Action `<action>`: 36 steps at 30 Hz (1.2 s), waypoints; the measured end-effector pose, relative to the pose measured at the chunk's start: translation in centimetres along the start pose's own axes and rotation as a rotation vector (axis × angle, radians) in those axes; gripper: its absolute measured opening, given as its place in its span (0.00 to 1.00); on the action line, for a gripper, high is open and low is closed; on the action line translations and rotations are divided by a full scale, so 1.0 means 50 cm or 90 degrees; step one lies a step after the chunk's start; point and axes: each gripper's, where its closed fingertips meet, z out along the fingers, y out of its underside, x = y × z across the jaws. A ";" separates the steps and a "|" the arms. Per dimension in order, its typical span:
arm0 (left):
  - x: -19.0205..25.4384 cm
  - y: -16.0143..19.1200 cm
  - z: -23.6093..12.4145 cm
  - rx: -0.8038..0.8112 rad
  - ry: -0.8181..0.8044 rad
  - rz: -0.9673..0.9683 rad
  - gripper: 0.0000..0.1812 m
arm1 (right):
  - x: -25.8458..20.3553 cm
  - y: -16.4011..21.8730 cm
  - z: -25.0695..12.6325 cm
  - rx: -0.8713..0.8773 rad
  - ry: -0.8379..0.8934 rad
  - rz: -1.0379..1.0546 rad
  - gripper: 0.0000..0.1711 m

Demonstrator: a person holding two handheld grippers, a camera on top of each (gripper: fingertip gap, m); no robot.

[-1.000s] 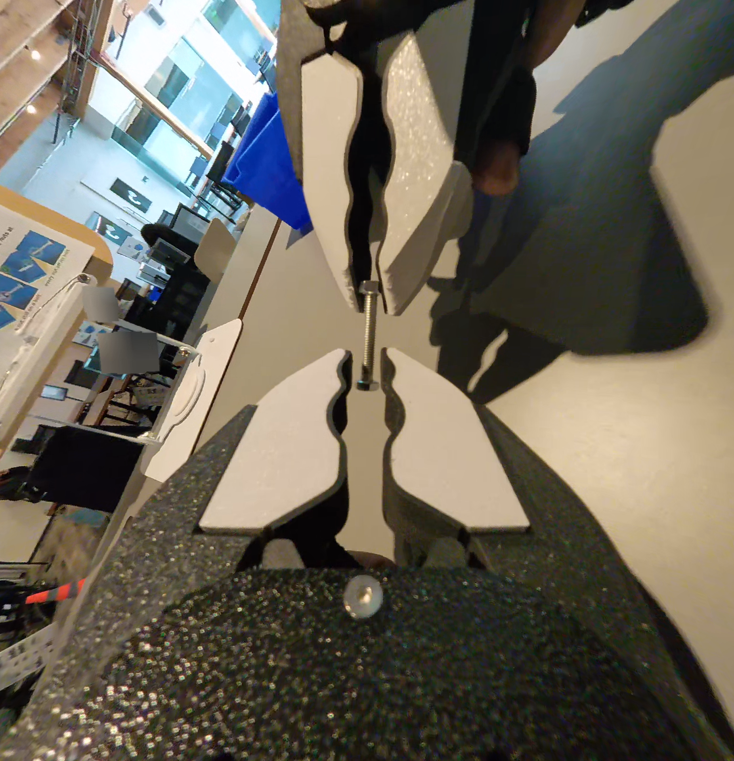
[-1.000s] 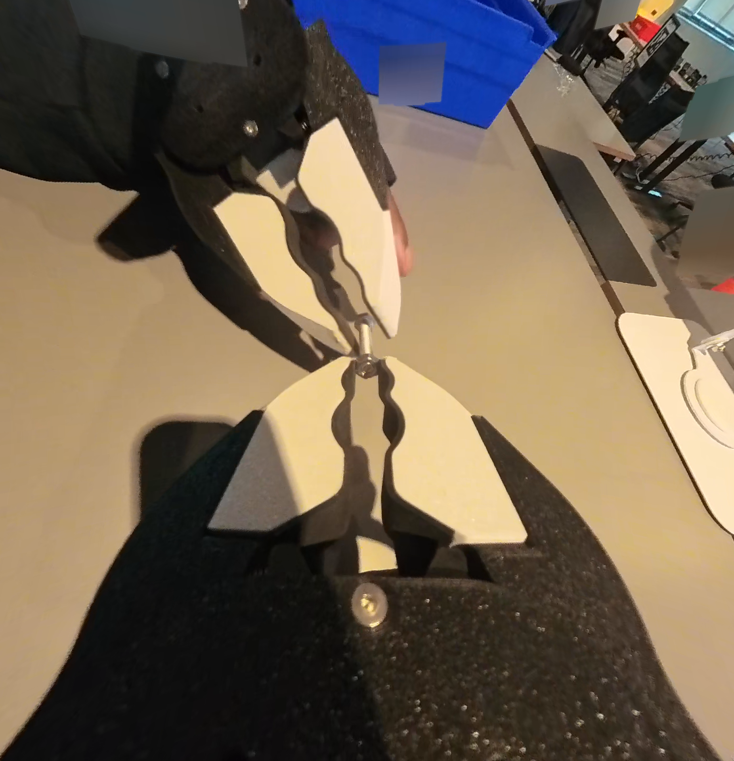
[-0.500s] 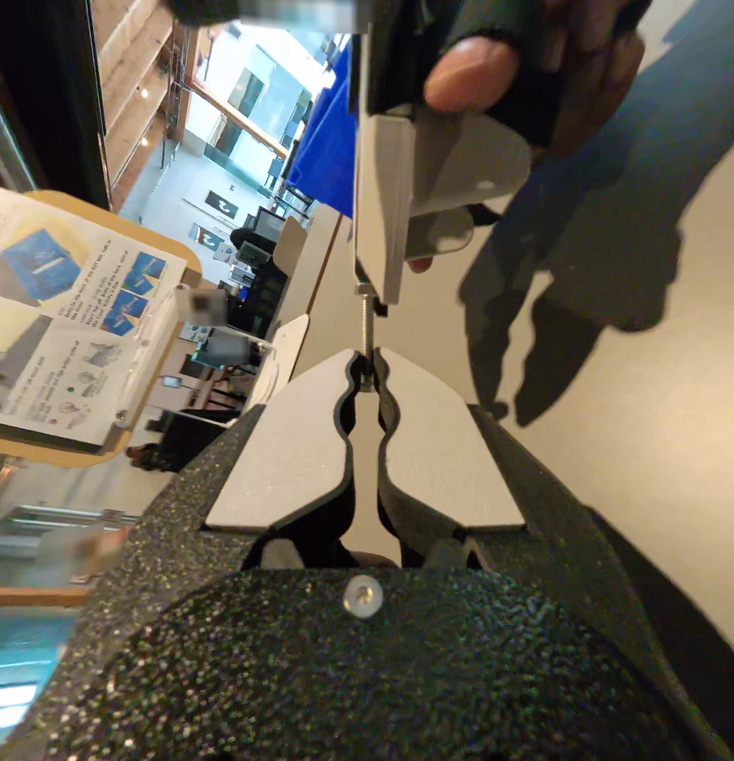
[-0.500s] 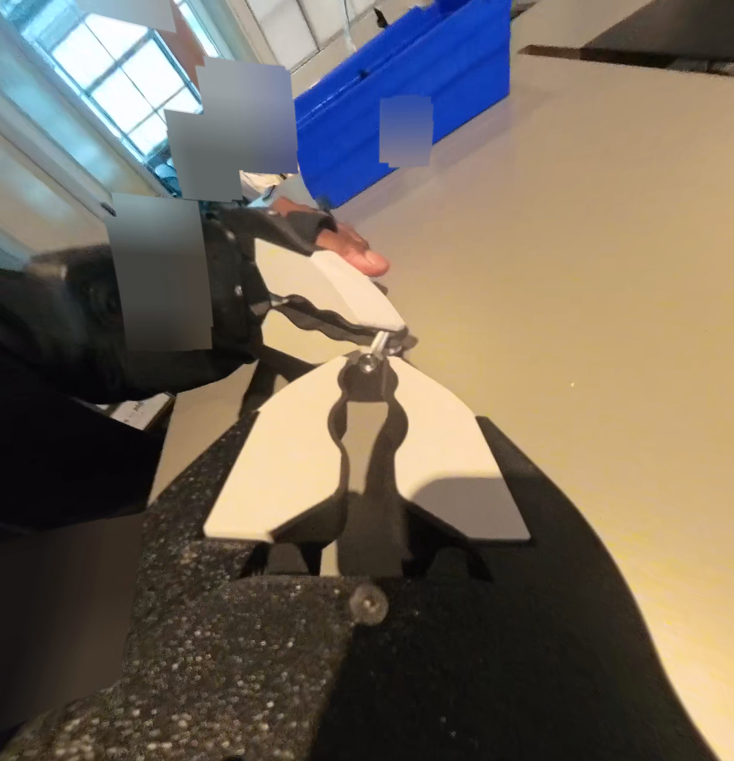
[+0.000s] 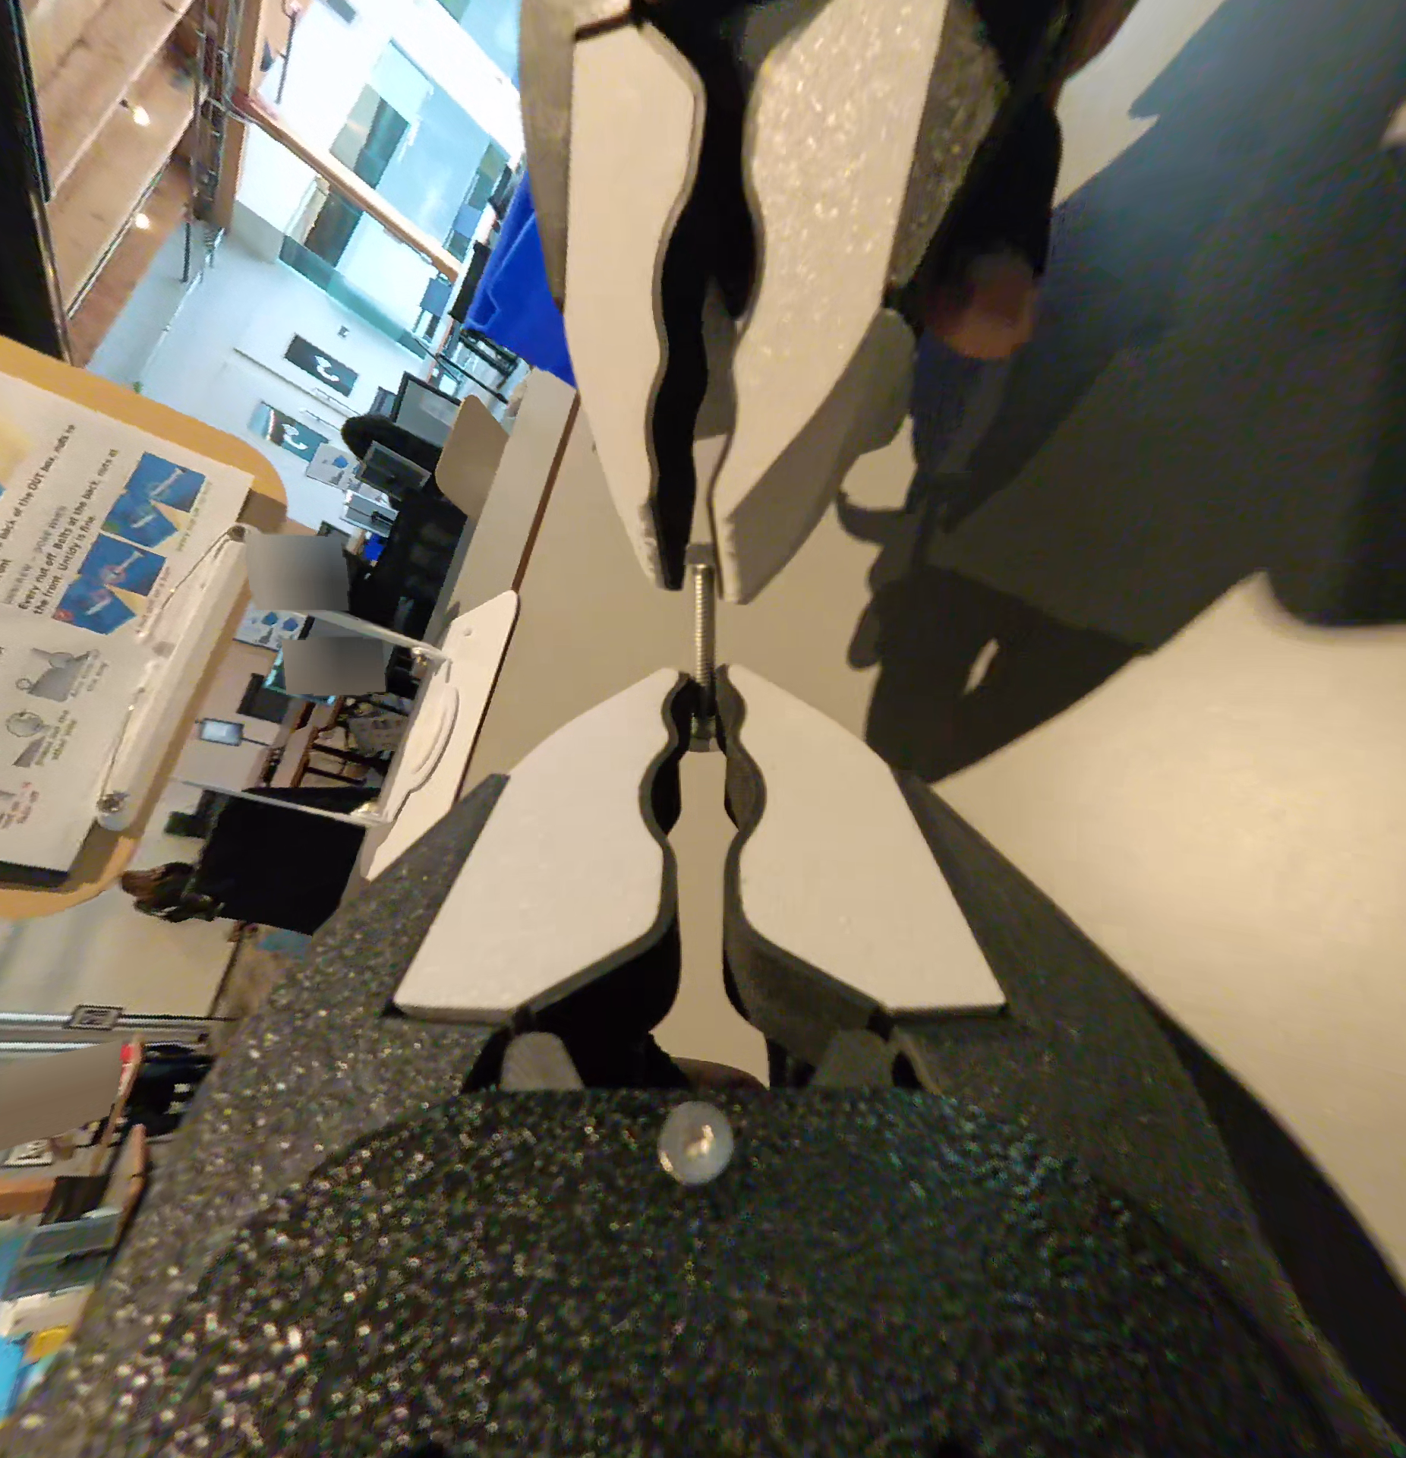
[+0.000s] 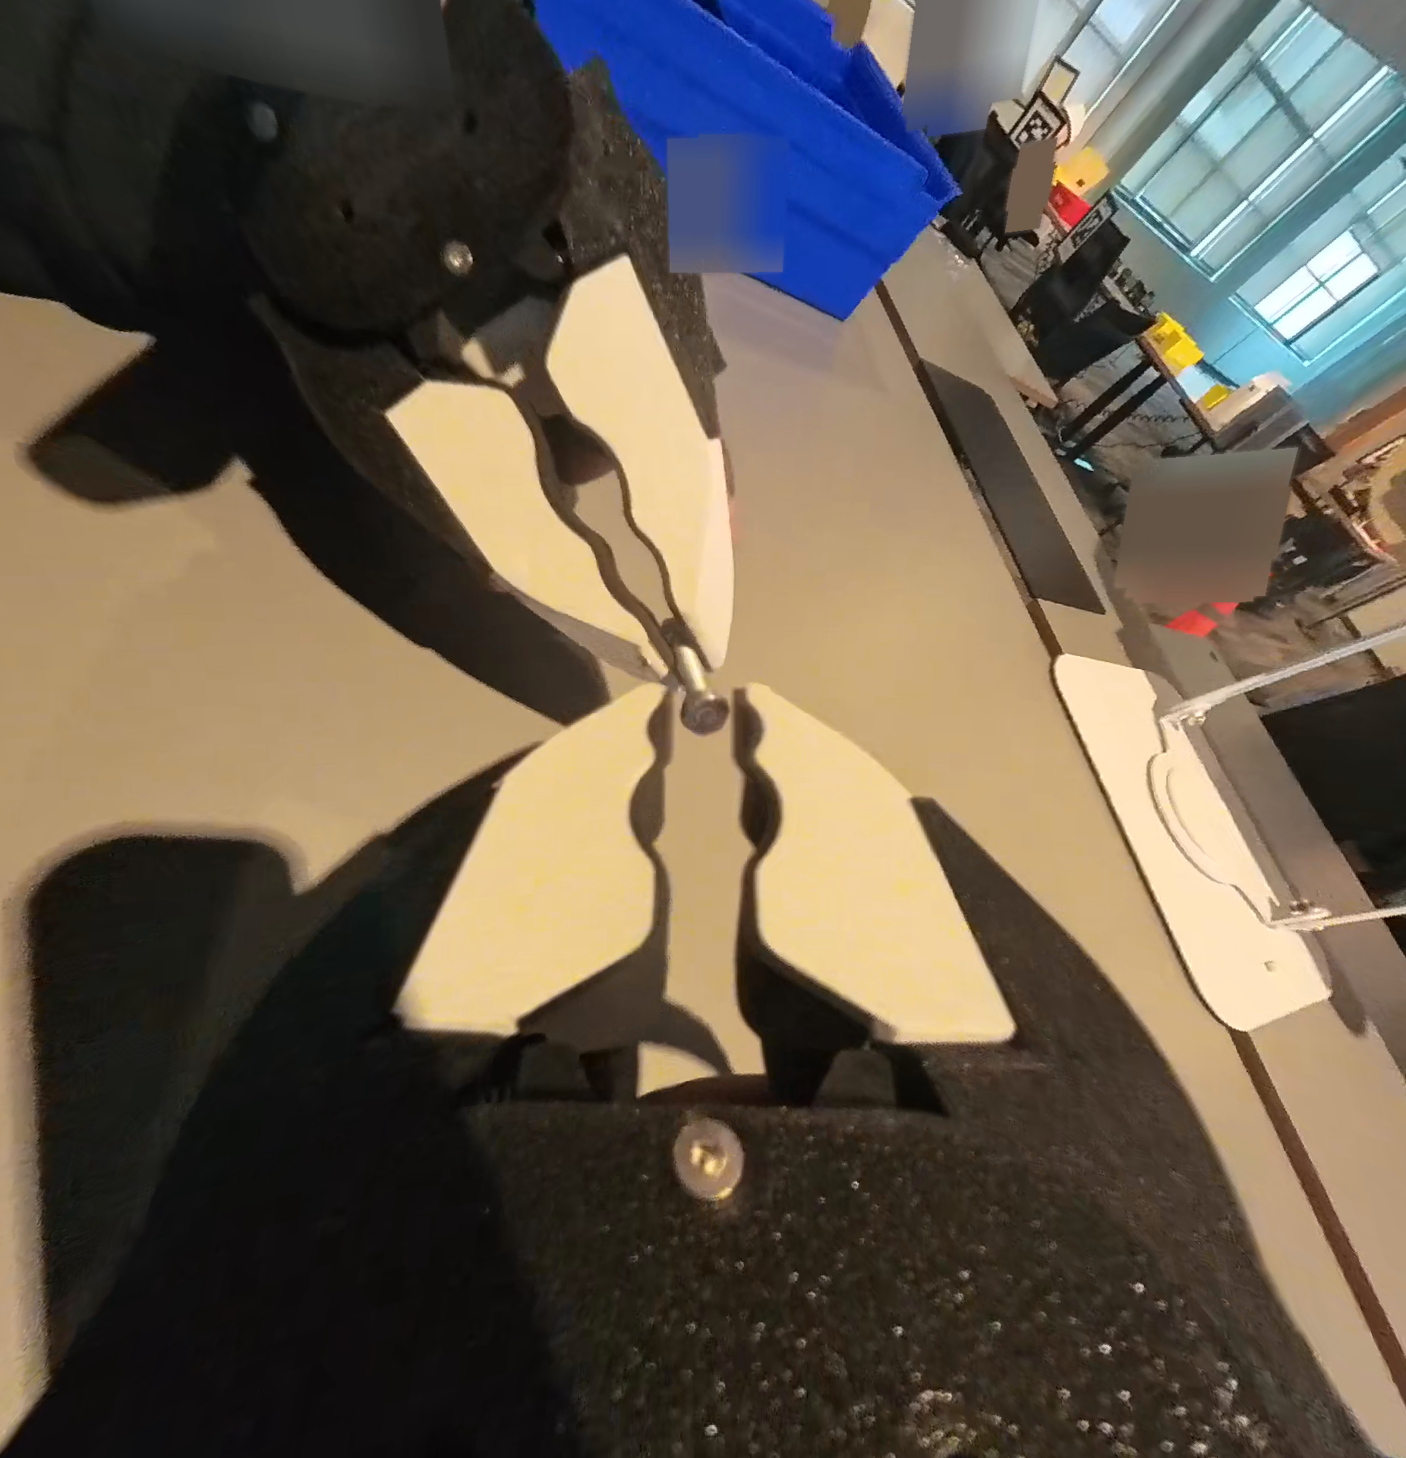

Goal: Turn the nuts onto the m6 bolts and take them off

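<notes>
A silver M6 bolt (image 5: 704,631) hangs in the air above the grey table (image 5: 1157,868), held between the two grippers, which face each other tip to tip. My left gripper (image 5: 701,678) is shut on the nut (image 5: 704,730) at the near end of the thread. My right gripper (image 5: 696,580) comes in from the top and pinches the far end. In the right wrist view, my right gripper (image 6: 701,698) is shut on the round bolt head (image 6: 704,714), seen end-on. The left gripper (image 6: 684,659) is beyond it, closed on the dark nut (image 6: 674,631).
A blue bin (image 6: 763,118) stands at the back of the table (image 6: 842,552). A black mat (image 6: 1007,489) and a white plate with a clear stand (image 6: 1157,868) lie along the right edge. An instruction sheet (image 5: 69,631) stands off to the left. My left and right fingertips are right by each other.
One second ago my left gripper stood open around the nut; it has since shut on it. My right gripper rolled about a quarter turn with the bolt, then rolled back.
</notes>
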 end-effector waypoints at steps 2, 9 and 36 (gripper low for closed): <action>0.001 0.008 0.002 -0.023 -0.011 0.039 0.03 | -0.002 0.010 0.006 -0.026 -0.007 0.031 0.06; -0.014 0.026 0.003 -0.081 -0.079 0.183 0.03 | -0.006 0.016 0.022 -0.006 -0.139 0.531 0.06; -0.010 0.013 0.008 -0.093 -0.098 0.214 0.03 | -0.004 0.020 0.011 0.074 -0.122 0.493 0.26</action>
